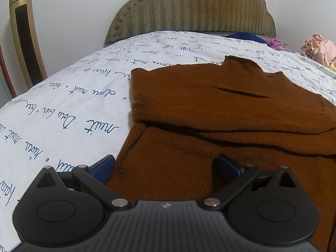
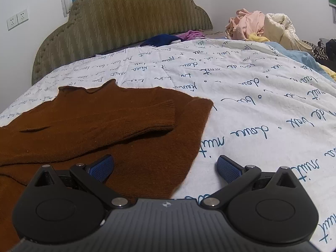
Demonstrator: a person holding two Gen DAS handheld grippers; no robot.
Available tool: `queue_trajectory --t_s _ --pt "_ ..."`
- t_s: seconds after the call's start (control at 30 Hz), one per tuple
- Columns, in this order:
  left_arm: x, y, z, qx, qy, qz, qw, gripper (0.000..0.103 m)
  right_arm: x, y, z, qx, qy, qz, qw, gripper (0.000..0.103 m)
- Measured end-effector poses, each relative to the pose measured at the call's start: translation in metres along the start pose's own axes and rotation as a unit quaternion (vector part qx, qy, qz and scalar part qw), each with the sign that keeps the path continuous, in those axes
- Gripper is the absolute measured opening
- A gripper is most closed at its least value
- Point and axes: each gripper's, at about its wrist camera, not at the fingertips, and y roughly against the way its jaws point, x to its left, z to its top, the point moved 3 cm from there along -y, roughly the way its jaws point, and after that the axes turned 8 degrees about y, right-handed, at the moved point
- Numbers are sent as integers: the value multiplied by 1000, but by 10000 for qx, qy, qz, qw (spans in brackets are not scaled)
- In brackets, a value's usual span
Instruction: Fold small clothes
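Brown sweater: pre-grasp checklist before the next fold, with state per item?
1. Left gripper open: ok, jaws spread, straddling the sweater's near left edge.
2. Right gripper open: ok, jaws spread over the near right edge.
3. Sleeves folded in: ok, one cuff lies across the body of the brown sweater.
4. Sweater flat: ok mostly; a small crease shows near the collar.
5. Fold path free on the bedsheet: ok, the clothes pile sits far back.
6. Fingers under the hem: cannot tell, hem hidden below both grippers.
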Motion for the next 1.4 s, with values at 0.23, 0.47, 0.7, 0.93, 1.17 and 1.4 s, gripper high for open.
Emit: queue_trajectory --t_s 0.23,0.47,0.7,0.93,1.17,1.4 --pt "0 1 0 0 12 -15 10000 103 6 5 -2 98 235 -178 9995 103" --pt "0 1 0 -1 13 -15 10000 103 7 30 -14 66 241 -252 9994 103" --pt "0 0 0 -2 13 -15 10000 103 12 48 -32 103 428 -130 9989 103" --pt "-1 0 0 19 -21 19 10000 103 13 63 -38 27 364 -151 9992 103" --pt "0 11 -3 64 -121 63 9999 103 14 76 -43 -109 392 -87 9991 103" --pt "3 32 -16 110 -149 -34 9998 103 20 92 -52 -144 537 127 9984 103"
